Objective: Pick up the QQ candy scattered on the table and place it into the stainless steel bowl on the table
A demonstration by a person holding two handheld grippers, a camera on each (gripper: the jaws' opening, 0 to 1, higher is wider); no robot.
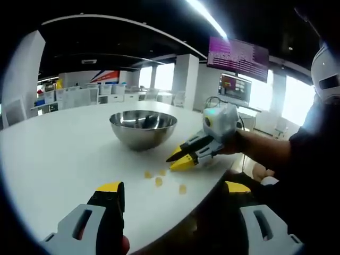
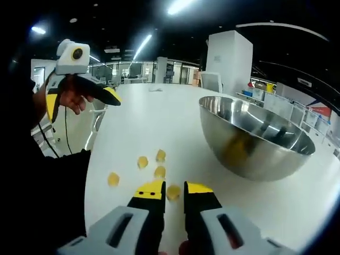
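Right gripper view, close in: the right gripper (image 2: 173,192) sits low over the white table (image 2: 159,117), yellow-tipped jaws nearly together, a yellow QQ candy (image 2: 173,192) in the narrow gap between the tips. Whether the tips actually pinch it, I cannot tell. Just beyond, four more candies (image 2: 160,171) lie loose on the table around 11 o'clock from the jaws. At 2 o'clock stands the stainless steel bowl (image 2: 255,141), upright, a yellowish reflection on its near wall.

Farther out at 10 o'clock, the left gripper (image 2: 82,93) hangs in the air in a person's hand (image 2: 69,98).

Left gripper view: the left gripper's own jaws stand wide apart at the bottom, nothing between them. Across the table the right gripper touches down among the candies, the bowl just behind it. On the far wall hang two screens (image 1: 238,57); their text is too small to read.
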